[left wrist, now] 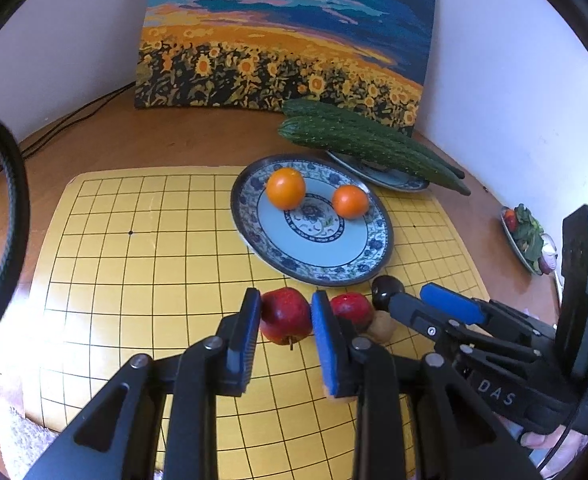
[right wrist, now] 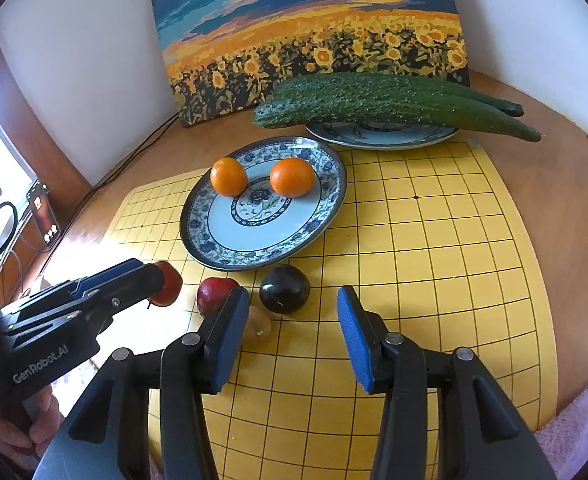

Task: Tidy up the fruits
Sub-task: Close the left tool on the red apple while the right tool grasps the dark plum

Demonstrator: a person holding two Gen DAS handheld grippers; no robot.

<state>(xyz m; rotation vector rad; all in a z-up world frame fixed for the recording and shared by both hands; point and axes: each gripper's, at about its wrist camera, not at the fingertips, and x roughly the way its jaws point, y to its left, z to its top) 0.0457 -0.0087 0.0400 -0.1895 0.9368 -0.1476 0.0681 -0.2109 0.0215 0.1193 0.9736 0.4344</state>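
My left gripper (left wrist: 286, 308) is shut on a red apple (left wrist: 286, 316), pads pressing both its sides just above the yellow grid board (left wrist: 154, 260); the right wrist view shows the same grip on the apple (right wrist: 170, 284). A second red apple (right wrist: 214, 294), a brown kiwi (right wrist: 258, 325) and a dark plum (right wrist: 284, 289) lie close together on the board. My right gripper (right wrist: 292, 312) stands open just short of the plum, with nothing between its pads. Two oranges (right wrist: 228, 176) (right wrist: 292, 177) rest on the blue patterned plate (right wrist: 254, 240).
Two long cucumbers (right wrist: 373, 100) lie across a second plate (right wrist: 381, 135) behind the first. A sunflower painting (right wrist: 313, 40) leans on the wall. Cables (right wrist: 134, 152) run along the back left. A small dish of greens (left wrist: 527, 236) sits at the right table edge.
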